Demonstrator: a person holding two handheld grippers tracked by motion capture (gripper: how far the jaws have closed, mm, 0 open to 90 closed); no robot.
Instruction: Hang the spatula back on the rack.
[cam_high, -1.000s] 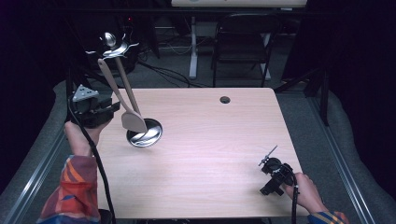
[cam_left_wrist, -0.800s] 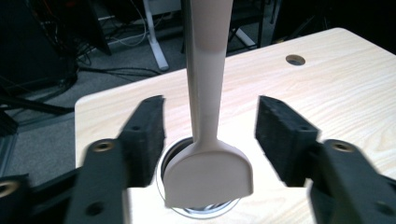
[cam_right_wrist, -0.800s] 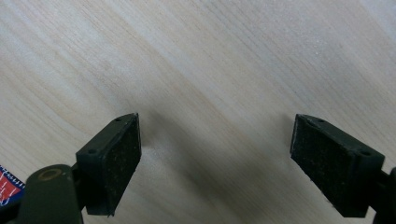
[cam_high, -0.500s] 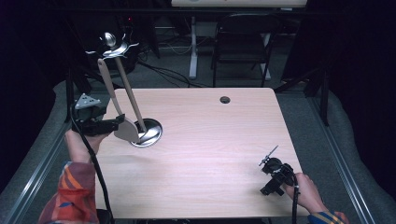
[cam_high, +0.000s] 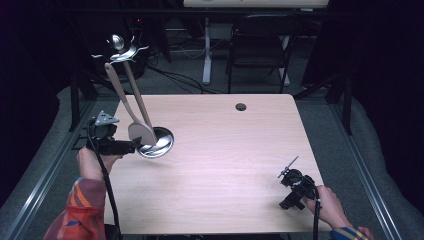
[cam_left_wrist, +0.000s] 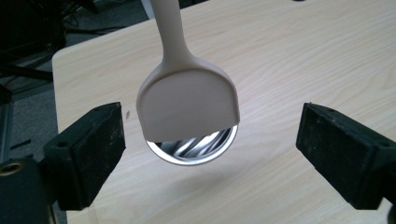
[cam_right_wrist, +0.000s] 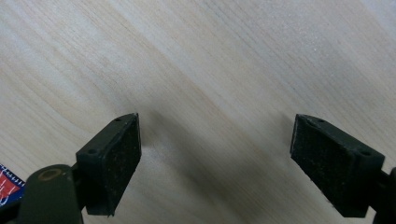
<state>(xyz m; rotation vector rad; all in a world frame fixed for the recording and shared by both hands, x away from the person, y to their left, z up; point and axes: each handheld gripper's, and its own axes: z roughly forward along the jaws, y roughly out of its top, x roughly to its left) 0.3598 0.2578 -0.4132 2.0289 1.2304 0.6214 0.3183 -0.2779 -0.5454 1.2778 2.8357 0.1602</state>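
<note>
Beige flat-headed spatula (cam_left_wrist: 187, 100) leans with its head over the rim of a shiny round steel bowl (cam_high: 159, 143) near the left edge of the pale wooden table (cam_high: 225, 165), long handle slanting up and away. Left gripper (cam_left_wrist: 208, 154) faces the spatula head with jaws wide apart, touching nothing — probably lining up a grasp. Right gripper (cam_right_wrist: 215, 158) sits well apart near the table's right front, jaws spread over bare wood, likely idle.

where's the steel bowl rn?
High view: the steel bowl sits on the table near its left edge, just right of the left gripper, with the beige spatula head over it. The left gripper view shows it between open jaws.
</note>
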